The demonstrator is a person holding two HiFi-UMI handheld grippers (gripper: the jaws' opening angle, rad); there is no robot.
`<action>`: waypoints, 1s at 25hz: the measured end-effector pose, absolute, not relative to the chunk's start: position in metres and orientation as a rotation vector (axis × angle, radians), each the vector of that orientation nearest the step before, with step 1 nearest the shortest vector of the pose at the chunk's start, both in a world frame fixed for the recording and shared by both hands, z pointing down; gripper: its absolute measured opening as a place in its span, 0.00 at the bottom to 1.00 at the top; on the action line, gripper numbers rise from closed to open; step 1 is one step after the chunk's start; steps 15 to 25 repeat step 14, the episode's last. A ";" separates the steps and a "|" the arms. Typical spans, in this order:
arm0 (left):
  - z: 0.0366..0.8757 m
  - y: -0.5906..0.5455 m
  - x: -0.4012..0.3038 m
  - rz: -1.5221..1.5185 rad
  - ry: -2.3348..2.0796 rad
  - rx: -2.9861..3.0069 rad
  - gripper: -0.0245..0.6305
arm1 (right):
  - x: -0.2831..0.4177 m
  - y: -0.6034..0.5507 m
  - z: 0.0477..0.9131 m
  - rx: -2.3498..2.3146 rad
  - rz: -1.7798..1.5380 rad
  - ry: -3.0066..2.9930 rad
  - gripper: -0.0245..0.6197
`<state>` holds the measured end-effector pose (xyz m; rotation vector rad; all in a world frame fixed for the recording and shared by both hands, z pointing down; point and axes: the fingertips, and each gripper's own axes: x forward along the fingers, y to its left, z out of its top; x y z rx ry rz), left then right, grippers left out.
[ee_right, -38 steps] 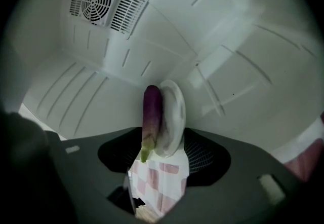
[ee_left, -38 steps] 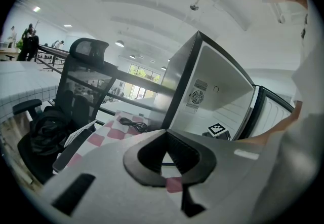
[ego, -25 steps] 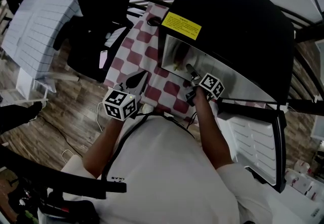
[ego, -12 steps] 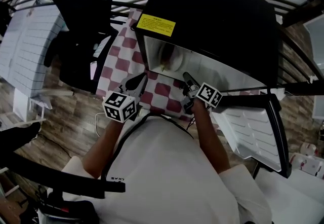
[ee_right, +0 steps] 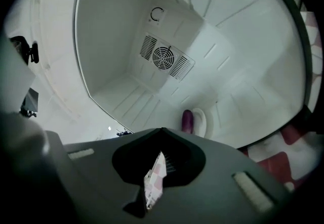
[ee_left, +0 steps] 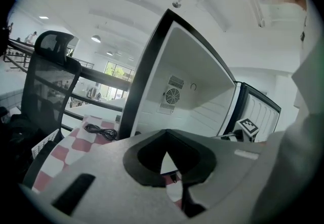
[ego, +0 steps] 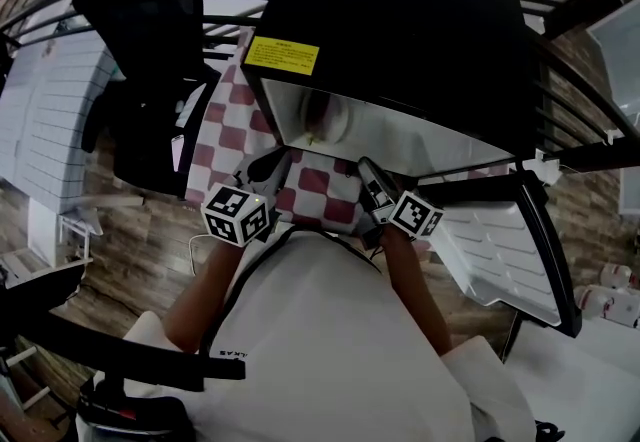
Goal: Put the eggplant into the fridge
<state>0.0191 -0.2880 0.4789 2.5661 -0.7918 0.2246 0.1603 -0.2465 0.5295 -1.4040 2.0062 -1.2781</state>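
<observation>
The purple eggplant (ee_right: 187, 119) lies inside the white fridge compartment (ee_right: 152, 91), beside a white dish (ee_right: 201, 122), under the rear fan grille. The black fridge (ego: 400, 20) stands on the checkered table, its door (ego: 500, 255) swung open to the right. My right gripper (ego: 366, 172) hovers just outside the fridge mouth, shut with nothing between its fingers (ee_right: 161, 139). My left gripper (ego: 270, 166) hangs over the table in front of the fridge's left edge. It is also shut and empty (ee_left: 166, 141).
A red-and-white checkered cloth (ego: 225, 120) covers the table. A coiled black cable (ee_left: 101, 131) lies on it left of the fridge. A black office chair (ego: 150, 60) stands at the left on wooden floor (ego: 130, 230). Dark railings run behind the fridge.
My right gripper has drawn back from the fridge opening and risen. My left gripper has crept toward the fridge. The eggplant stays inside.
</observation>
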 end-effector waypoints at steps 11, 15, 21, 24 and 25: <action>0.478 -0.281 0.026 0.239 -0.751 2.581 0.04 | 0.153 -0.226 0.490 -1.463 -1.078 2.129 0.05; 0.478 -0.280 0.027 0.242 -0.746 2.582 0.04 | 0.153 -0.224 0.486 -1.498 -1.037 2.163 0.05; 0.478 -0.280 0.027 0.242 -0.746 2.582 0.04 | 0.153 -0.224 0.486 -1.498 -1.037 2.163 0.05; 0.478 -0.280 0.027 0.242 -0.746 2.582 0.04 | 0.153 -0.224 0.486 -1.498 -1.037 2.163 0.05; 0.478 -0.280 0.027 0.242 -0.746 2.582 0.04 | 0.153 -0.224 0.486 -1.498 -1.037 2.163 0.05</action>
